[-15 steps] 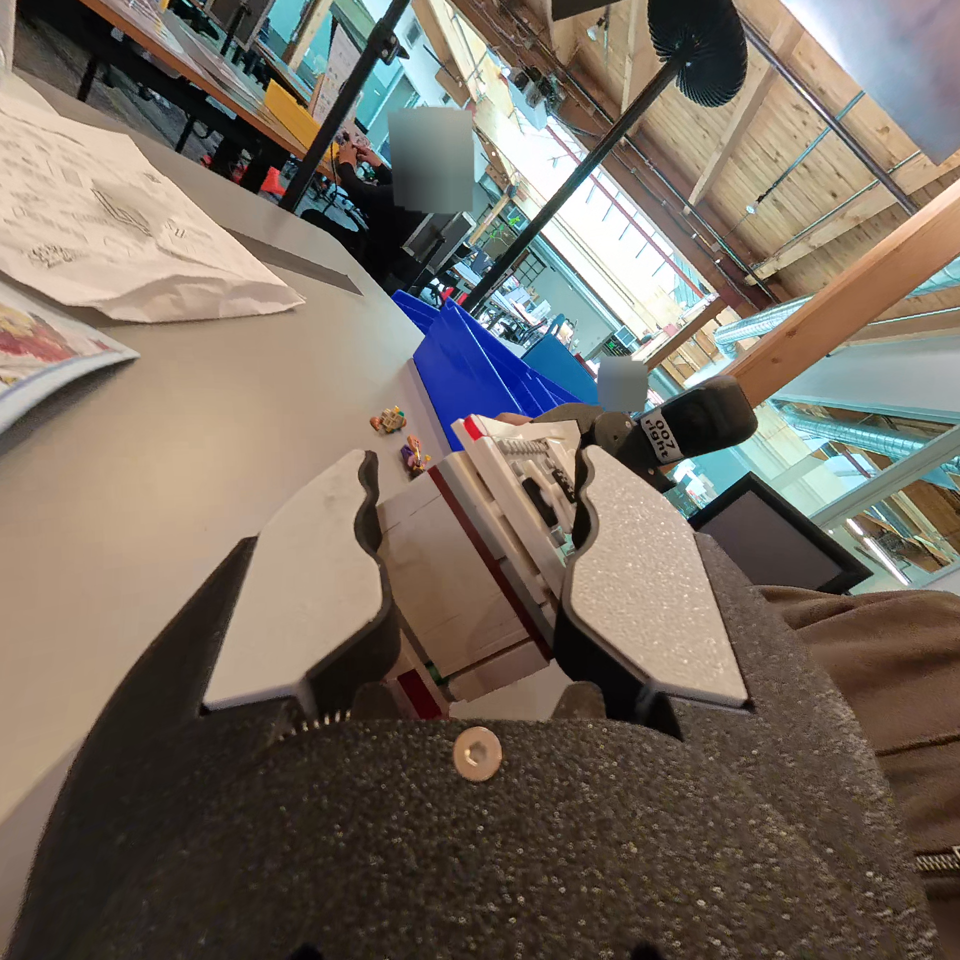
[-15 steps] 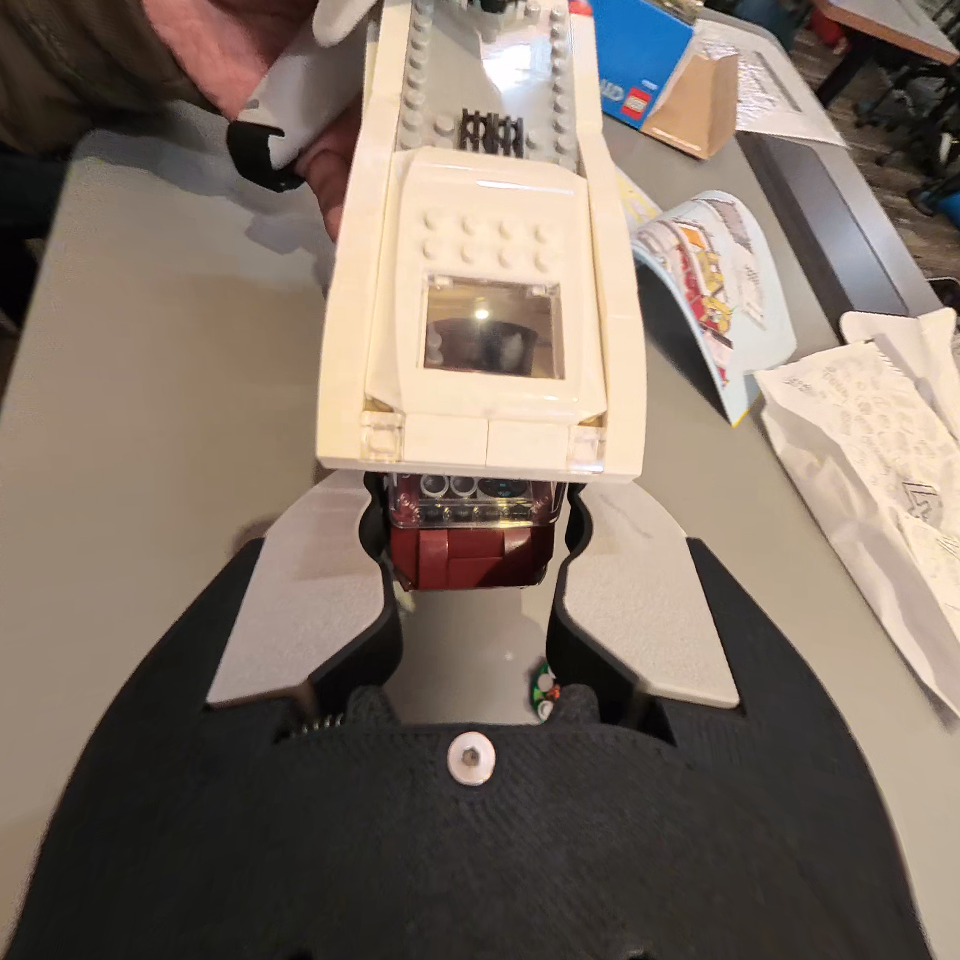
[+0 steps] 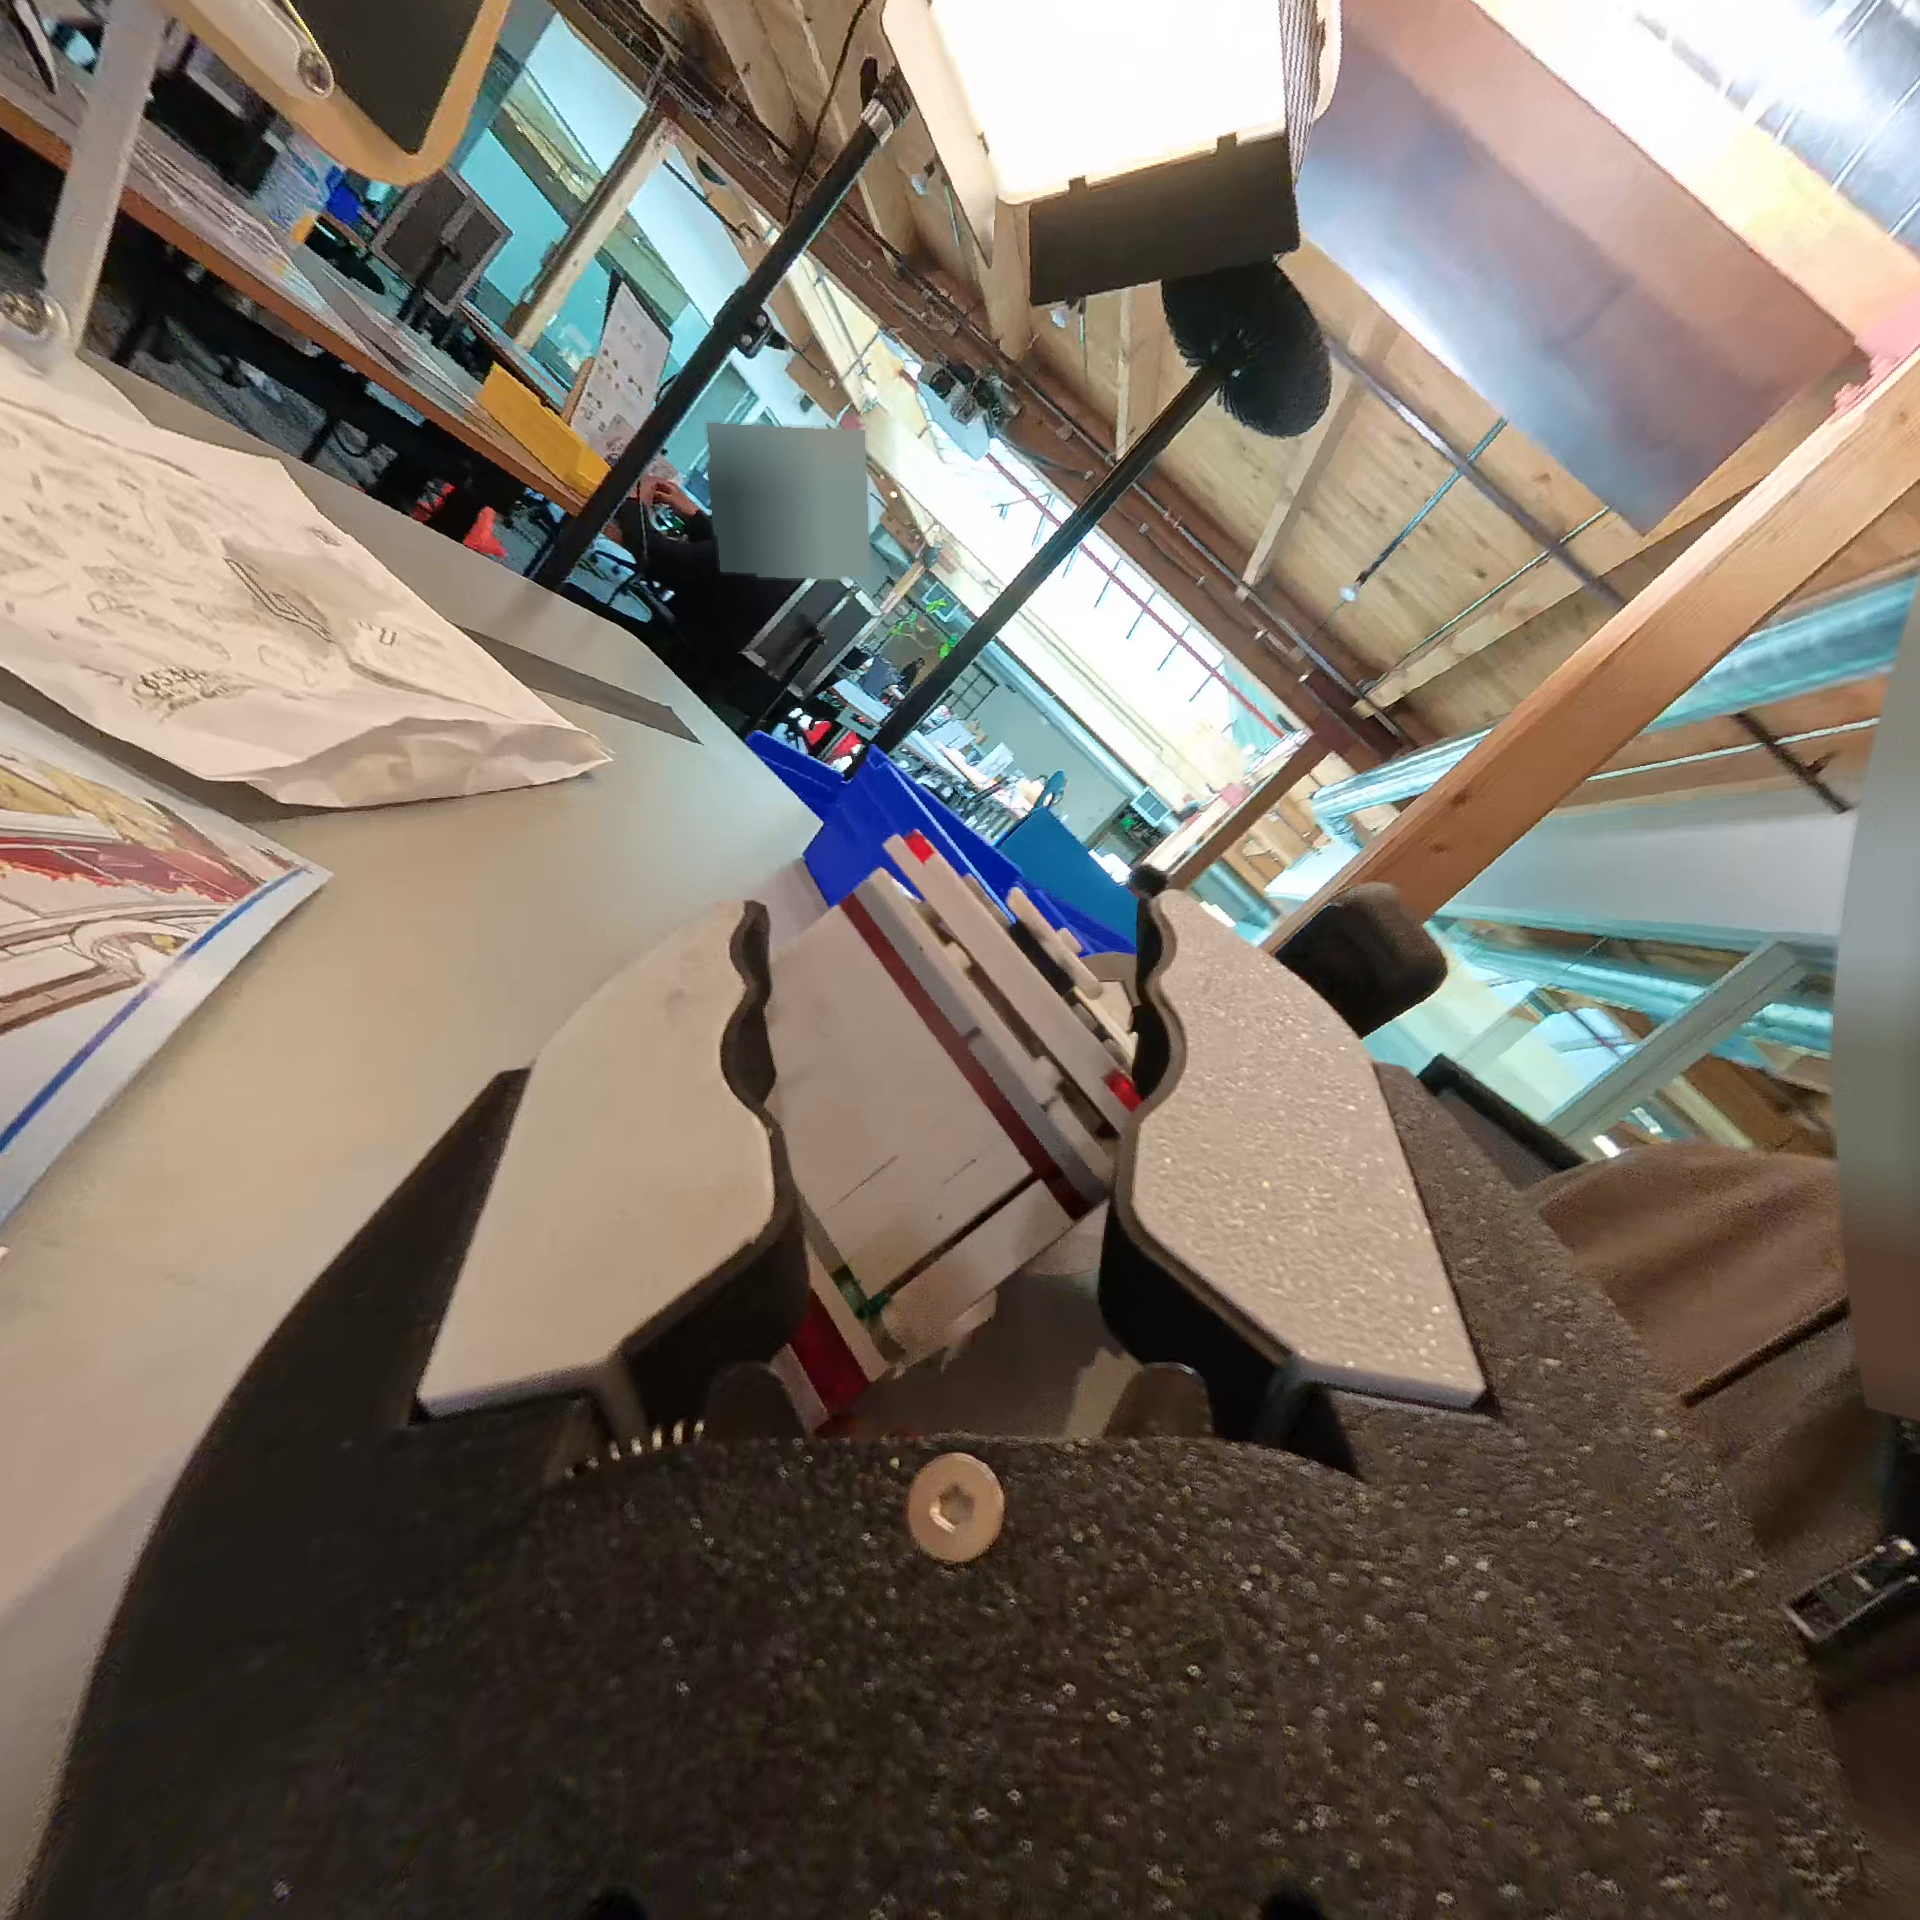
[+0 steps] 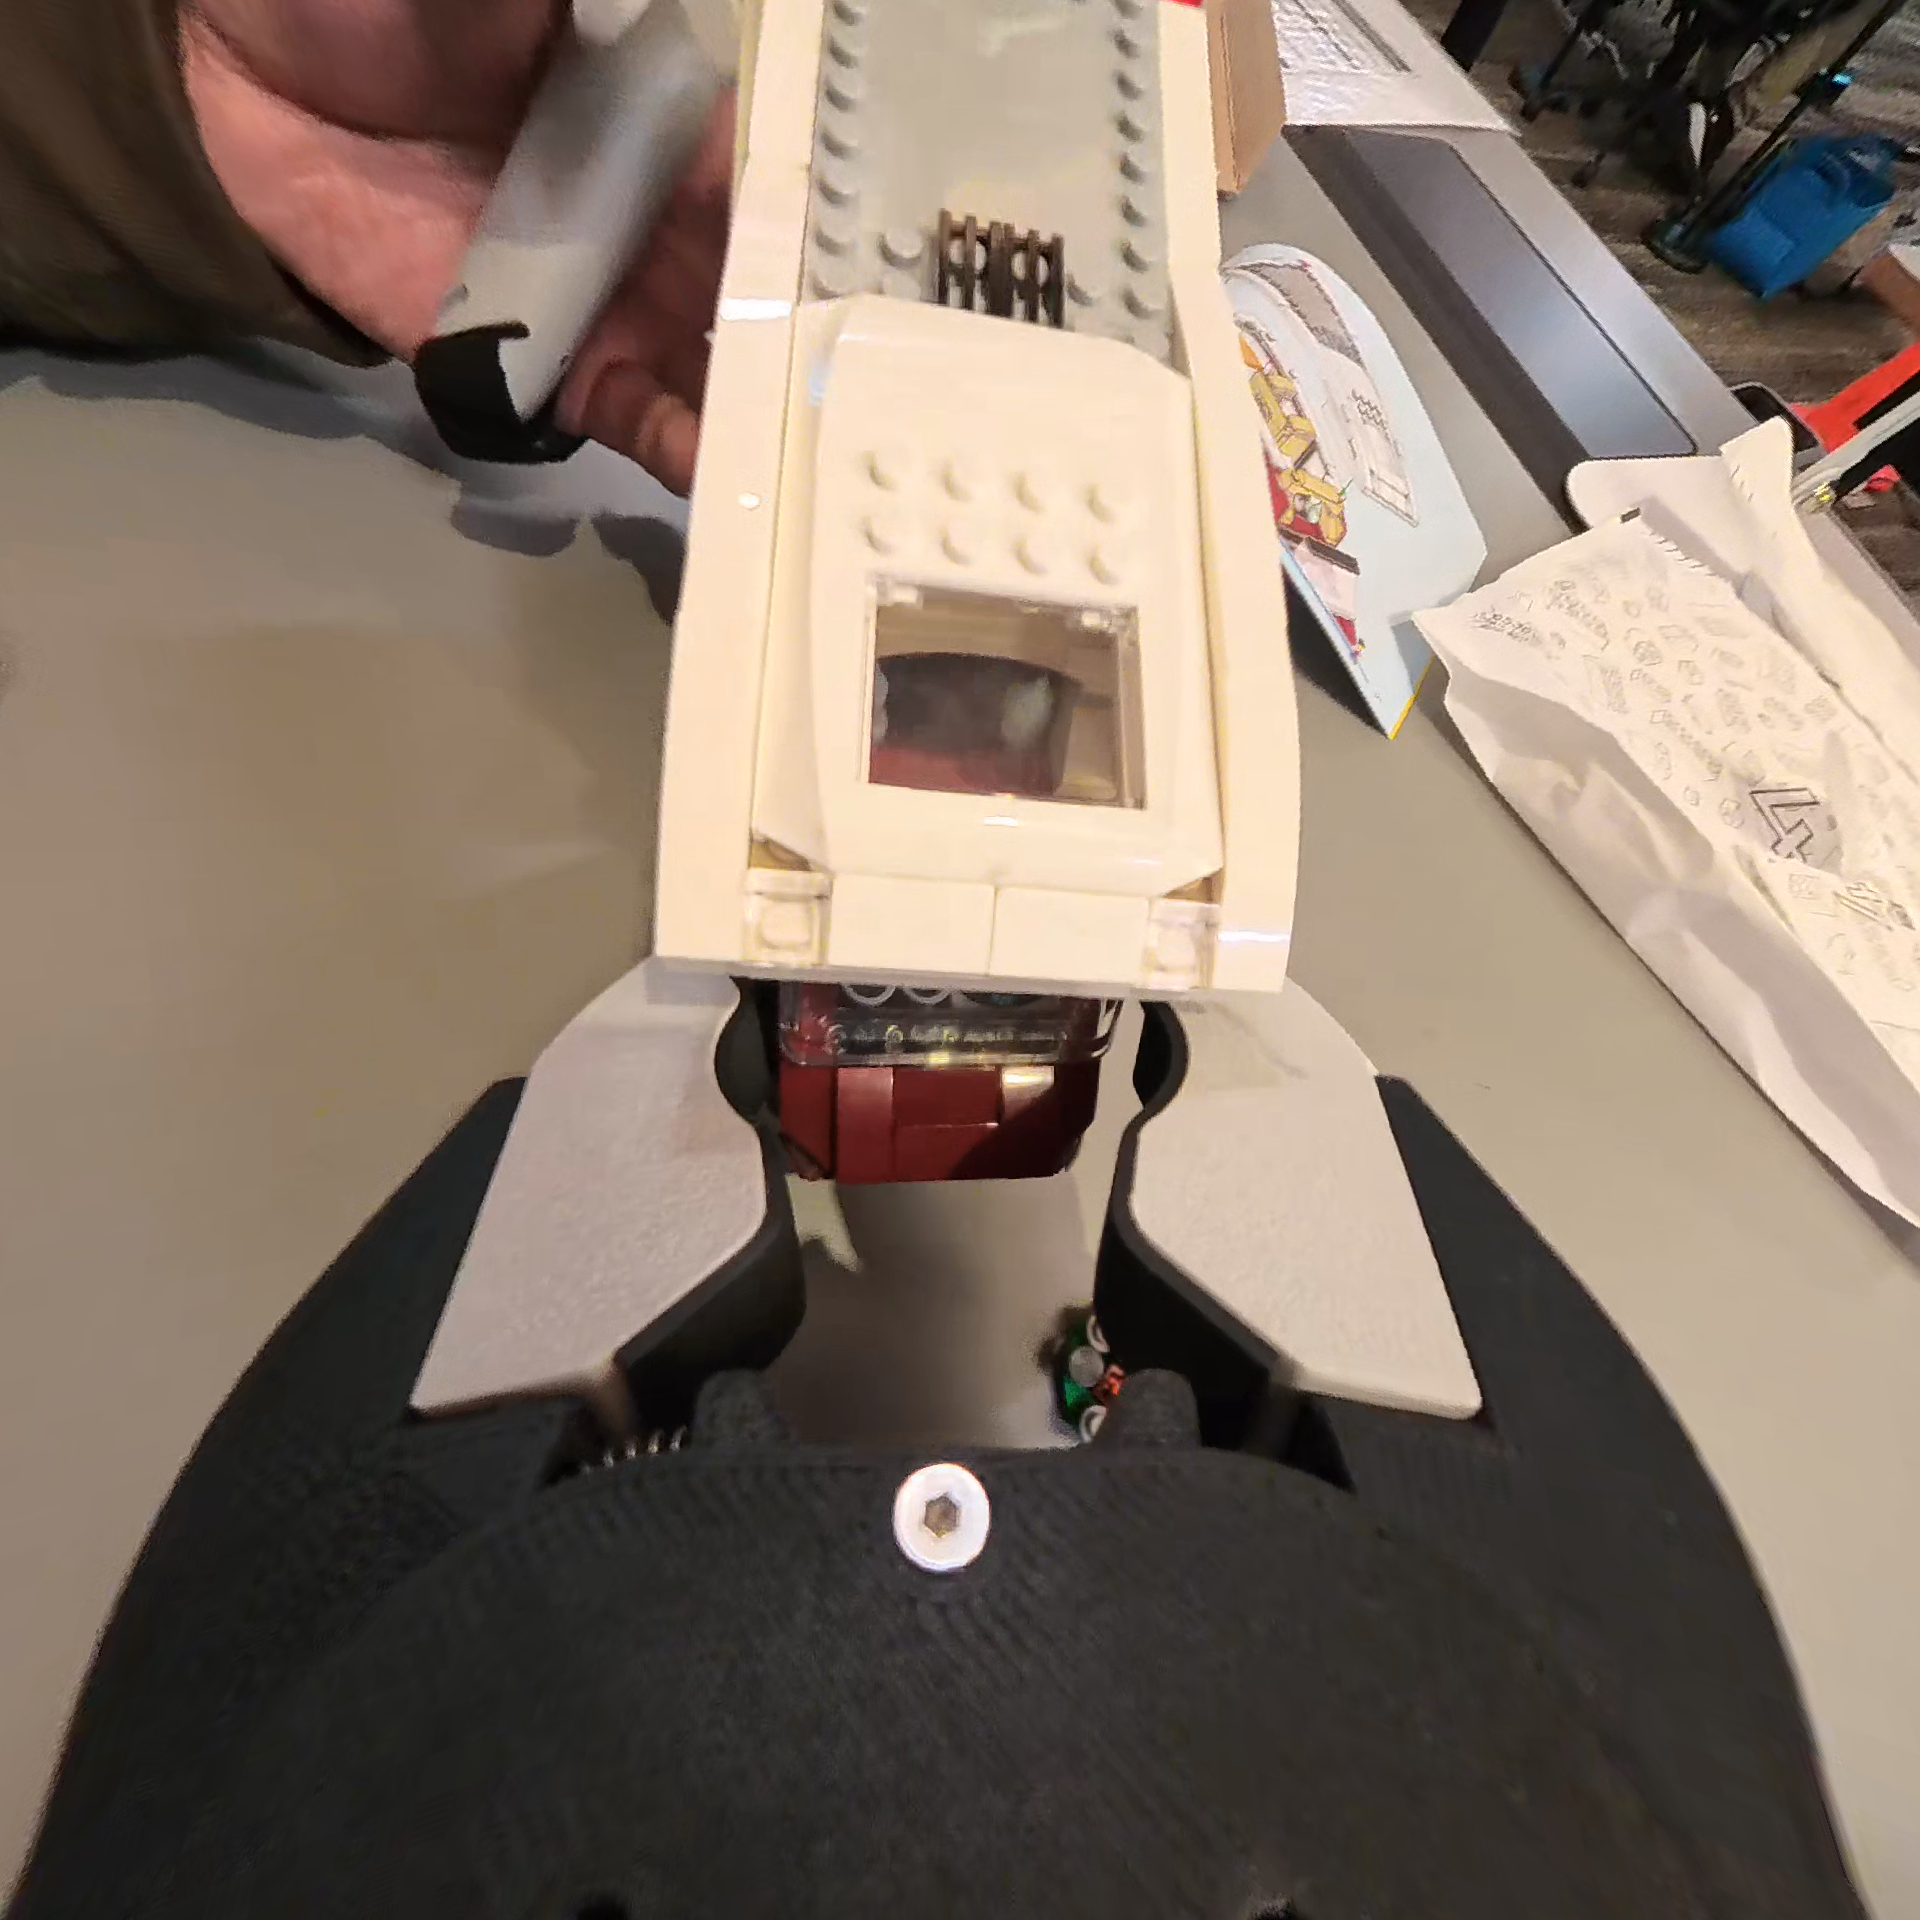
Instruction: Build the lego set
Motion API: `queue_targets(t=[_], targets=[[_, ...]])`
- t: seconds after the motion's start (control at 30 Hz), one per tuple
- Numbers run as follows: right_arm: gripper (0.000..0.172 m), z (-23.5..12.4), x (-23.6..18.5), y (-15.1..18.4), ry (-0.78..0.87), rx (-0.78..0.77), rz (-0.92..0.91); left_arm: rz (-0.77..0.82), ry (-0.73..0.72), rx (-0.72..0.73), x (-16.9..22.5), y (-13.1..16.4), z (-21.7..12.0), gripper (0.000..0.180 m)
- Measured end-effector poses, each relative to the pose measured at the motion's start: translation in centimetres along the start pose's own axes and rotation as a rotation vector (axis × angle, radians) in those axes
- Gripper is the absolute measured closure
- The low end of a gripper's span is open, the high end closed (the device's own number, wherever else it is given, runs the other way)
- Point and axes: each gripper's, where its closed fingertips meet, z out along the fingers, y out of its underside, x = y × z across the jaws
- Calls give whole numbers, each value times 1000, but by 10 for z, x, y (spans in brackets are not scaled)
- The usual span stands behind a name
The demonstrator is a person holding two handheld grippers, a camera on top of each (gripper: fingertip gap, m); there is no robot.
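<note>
A white toy-brick van with a dark red lower body is held between both grippers over the grey table [image 4: 260,831]. In the right wrist view the van [image 4: 987,520] stretches away from me. My right gripper [image 4: 940,1029] is shut on its dark red front end, with both pads against the sides. My left gripper [image 4: 582,208], in a person's hand, is at the van's far end. In the left wrist view my left gripper [image 3: 951,935] is shut on that end of the van [image 3: 894,1091], with both pads pressed on it.
A white printed paper bag [image 4: 1714,779] and an open instruction booklet [image 4: 1351,468] lie to the right; both also show in the left wrist view, the bag [image 3: 239,623] and the booklet [image 3: 104,935]. Blue bins [image 3: 883,821] stand past the table edge. Small loose bricks [image 4: 1086,1371] lie between my right fingers. Spacing between my two grippers at the tips: around 15 cm.
My left gripper's jaws have closed in until both pads press on the van's end, and its view has tipped upward. My right gripper keeps its hold on the front.
</note>
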Motion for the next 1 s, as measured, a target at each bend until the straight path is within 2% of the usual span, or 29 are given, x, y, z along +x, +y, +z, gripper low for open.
queue_targets(t=[0.13, 0.33, 0.8, 1.0], targets=[[102, 3, -2, 3, 9, -8, 27, 51, -38, 5, -3, 4, 2, 106], [102, 8, -3, 11, 27, -22, 43, -56, -58, 89, -15, -1, -2, 109], [102, 11, -11, 32, 10, -144, 1, -70, -133, -74, -27, 26, -1, 123], [101, 13, -10, 36, 0, -156, 26, -86, -124, -75, -27, 26, -2, 124]])
